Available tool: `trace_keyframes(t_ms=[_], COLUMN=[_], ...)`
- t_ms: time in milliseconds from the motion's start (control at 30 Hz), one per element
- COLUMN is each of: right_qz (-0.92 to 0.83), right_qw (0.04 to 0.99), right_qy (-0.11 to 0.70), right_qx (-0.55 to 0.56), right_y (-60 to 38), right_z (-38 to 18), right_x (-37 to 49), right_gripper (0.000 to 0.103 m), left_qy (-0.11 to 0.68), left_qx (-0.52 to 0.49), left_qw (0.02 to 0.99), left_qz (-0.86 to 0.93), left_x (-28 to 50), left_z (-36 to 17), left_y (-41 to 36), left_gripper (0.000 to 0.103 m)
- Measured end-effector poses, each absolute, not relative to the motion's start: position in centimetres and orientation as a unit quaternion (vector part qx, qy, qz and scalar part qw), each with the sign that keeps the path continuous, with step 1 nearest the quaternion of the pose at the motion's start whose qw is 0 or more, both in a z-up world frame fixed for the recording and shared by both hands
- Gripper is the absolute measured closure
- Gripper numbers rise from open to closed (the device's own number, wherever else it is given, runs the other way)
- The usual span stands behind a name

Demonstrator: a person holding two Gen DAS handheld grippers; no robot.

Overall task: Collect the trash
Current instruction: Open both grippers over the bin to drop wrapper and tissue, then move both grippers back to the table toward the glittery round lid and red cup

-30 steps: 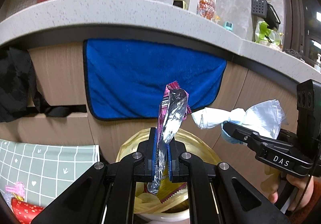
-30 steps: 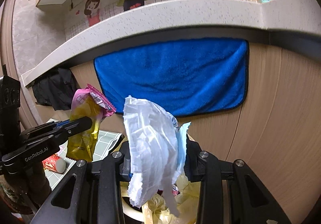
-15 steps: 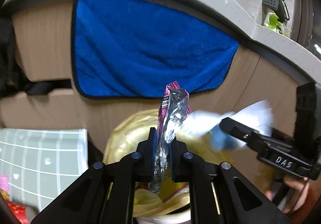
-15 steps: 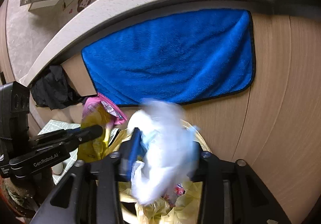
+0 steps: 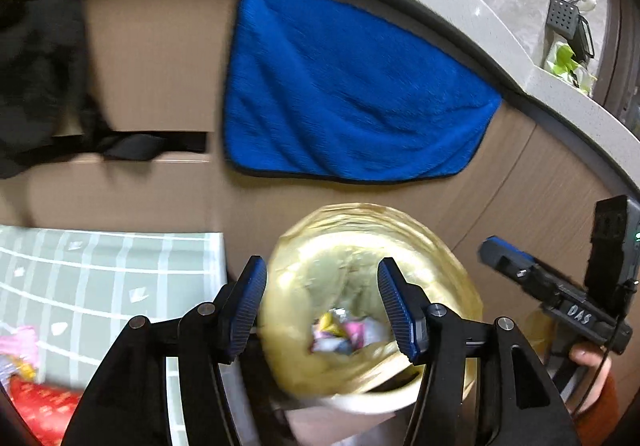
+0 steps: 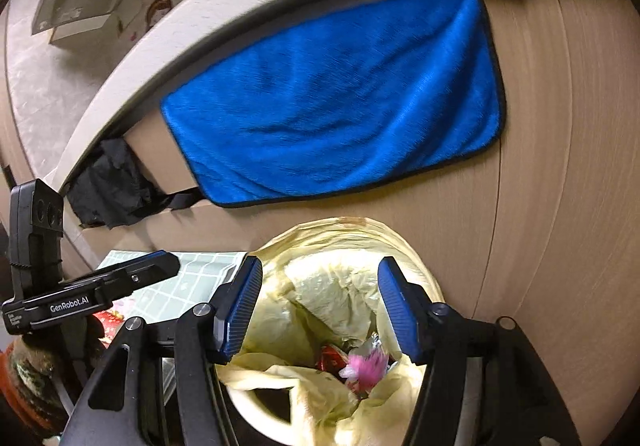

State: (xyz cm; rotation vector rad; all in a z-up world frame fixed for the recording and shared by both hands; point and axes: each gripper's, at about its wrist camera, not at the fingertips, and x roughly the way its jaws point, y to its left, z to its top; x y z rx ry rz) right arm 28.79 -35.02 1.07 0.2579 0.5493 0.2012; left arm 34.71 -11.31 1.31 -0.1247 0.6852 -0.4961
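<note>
I have both grippers poised over the bin (image 5: 372, 230), which stands against the cabinet just below the blue towel (image 5: 352, 86). The left gripper (image 5: 322, 306) has its fingers wide and still opening, with nothing between them. The right gripper (image 6: 320, 310) is the same: fingers spread and opening, empty. Down in the bin's yellow liner (image 6: 320, 286) I can see the trash (image 6: 362, 364), a heap of pink, red and silvery wrappers, so I judge this load delivered. What is left lies to the left of the bin: a red packet (image 5: 40, 406) and something pink on the green checked mat (image 5: 112, 274), probably more to collect. Readable writing: "GenRobot.AI" on the left gripper's side in the right view, and "DAS" on the right gripper in the left view.
</note>
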Motion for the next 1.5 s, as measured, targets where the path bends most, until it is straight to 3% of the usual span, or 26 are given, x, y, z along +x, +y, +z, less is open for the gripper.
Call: trace_keyframes(t_ms=[467,933,1300,1500], right_qz=[0.181,0.281,0.275,0.263], right_qw=[0.946,0.9,0.887,0.887], right_qy=[0.263,0.332,0.361,0.356], right_qx=[0.052,-0.006,-0.088,-0.129], right_y=[-23.6,-7.6,3.3,2.3], right_z=[2.5,-0.2,-3.8,-4.5], right_x=[24.8,26.3,28.6,28.7], right_gripper=[0.045,0.045,0.047,0.047], left_qy=[0.292,0.316,0.361,0.379], left_qx=[-0.076,-0.172,-0.17,-0.157], left_qw=[0.945,0.933,0.916,0.909], left_qz=[-0.128,-0.007,-0.033,-0.064], left_x=[26.2,21.8,21.4,23.0], left_z=[2.8,-1.9,-5.3,-6.2], left_y=[4.8,23.5,24.4,23.4], left_gripper=[0.044,0.044,0.044,0.044])
